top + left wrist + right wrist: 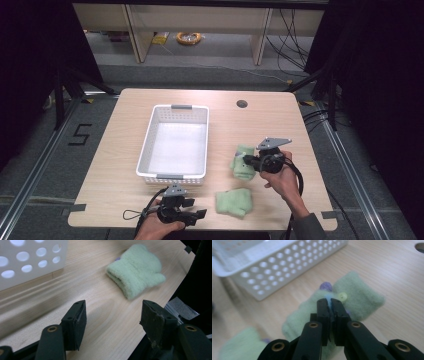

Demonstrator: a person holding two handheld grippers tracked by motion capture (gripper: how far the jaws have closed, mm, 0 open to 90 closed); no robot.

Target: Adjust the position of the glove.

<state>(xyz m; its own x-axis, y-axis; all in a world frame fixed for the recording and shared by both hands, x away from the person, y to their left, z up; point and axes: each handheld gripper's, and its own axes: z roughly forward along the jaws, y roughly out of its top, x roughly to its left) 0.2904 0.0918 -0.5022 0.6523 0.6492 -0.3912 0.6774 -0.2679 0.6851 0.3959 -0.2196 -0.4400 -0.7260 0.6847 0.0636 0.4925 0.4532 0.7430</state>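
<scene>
Right now, right gripper (331, 305) fingers pinched on mitten (359, 298) — left gripper (113, 315) fingers wide apart, empty.

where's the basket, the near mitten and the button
basket (173, 176), high view, near rim
near mitten (136, 271), left gripper view, middle of its fuzzy body
button (342, 296), right gripper view, its face, just beyond the jaw tips

Basket (173, 176) beside open tabletop (260, 120)
</scene>
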